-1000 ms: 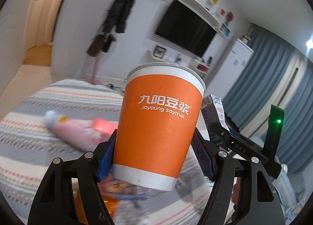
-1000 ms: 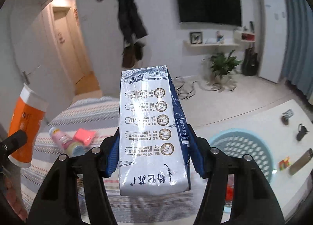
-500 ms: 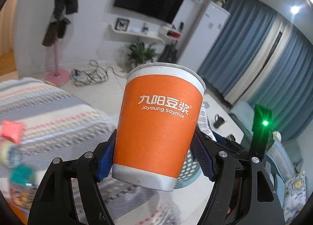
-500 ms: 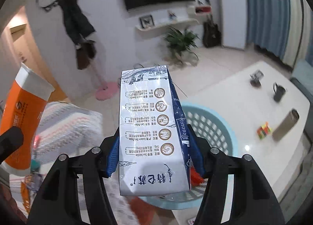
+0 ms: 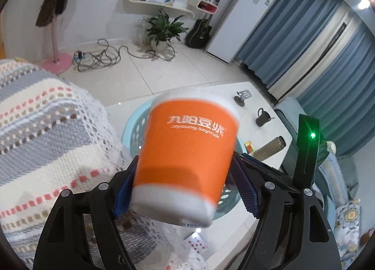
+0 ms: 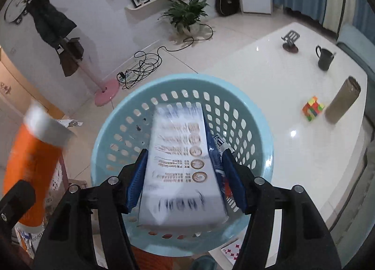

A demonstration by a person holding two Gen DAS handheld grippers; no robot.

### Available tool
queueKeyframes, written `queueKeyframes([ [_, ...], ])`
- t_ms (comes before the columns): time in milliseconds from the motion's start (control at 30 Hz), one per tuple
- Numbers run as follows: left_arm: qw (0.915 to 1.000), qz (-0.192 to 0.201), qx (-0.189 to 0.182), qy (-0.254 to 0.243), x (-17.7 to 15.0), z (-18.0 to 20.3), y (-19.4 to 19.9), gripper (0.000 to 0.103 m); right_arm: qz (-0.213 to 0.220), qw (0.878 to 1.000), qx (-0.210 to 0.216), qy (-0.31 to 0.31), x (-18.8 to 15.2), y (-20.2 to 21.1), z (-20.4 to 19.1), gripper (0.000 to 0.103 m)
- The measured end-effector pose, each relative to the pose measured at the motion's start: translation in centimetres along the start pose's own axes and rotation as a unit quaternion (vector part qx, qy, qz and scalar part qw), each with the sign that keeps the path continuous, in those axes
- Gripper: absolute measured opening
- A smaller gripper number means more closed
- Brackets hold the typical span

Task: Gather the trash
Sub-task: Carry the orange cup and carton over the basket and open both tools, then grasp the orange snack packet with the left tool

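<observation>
An orange paper cup (image 5: 187,159), blurred, sits between the opening pads of the left claw (image 5: 185,188); a milk carton (image 6: 185,164) slips between the widening right claw (image 6: 185,180). Both now hang over the blue basket (image 6: 262,129) on the white table (image 6: 293,82), where earlier a striped bed lay behind.

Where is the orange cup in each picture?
Left wrist view: the orange paper cup fills the middle, between the left gripper's opening jaws.
Right wrist view: the same cup stands at the far left edge, blurred.
Shared landmark: the light blue basket on the white table appears in both views.
</observation>
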State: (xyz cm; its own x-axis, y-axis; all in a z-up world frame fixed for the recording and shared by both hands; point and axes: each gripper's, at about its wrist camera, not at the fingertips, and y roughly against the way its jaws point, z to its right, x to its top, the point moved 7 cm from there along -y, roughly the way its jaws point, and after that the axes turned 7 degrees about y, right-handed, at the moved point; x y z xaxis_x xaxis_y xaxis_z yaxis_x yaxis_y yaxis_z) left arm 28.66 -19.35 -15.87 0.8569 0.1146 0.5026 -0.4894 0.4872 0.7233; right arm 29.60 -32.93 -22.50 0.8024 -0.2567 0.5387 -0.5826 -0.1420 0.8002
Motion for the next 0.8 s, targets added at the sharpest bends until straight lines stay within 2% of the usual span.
queueKeyframes([
  [267,1.0000,-0.001,-0.003,0.000,-1.2,-1.0,0.6,0.076,-0.003,1.000,0.008,-0.003,-0.7,0.3,0.4,0.062],
  [500,0.9999,0.016,-0.004,0.004,-1.6,-1.0,2.8,0.076,0.020,0.999,0.013,0.032,-0.7,2.9,-2.2,0.062],
  [667,0.9984,0.055,-0.008,0.004,-1.9,-1.7,7.5,0.076,0.056,0.995,0.026,0.075,-0.4,6.4,-6.0,0.062],
  [800,0.9955,0.095,-0.003,0.001,-2.7,-2.6,12.1,0.076,0.084,0.988,0.056,0.115,-0.8,9.7,-10.4,0.062],
])
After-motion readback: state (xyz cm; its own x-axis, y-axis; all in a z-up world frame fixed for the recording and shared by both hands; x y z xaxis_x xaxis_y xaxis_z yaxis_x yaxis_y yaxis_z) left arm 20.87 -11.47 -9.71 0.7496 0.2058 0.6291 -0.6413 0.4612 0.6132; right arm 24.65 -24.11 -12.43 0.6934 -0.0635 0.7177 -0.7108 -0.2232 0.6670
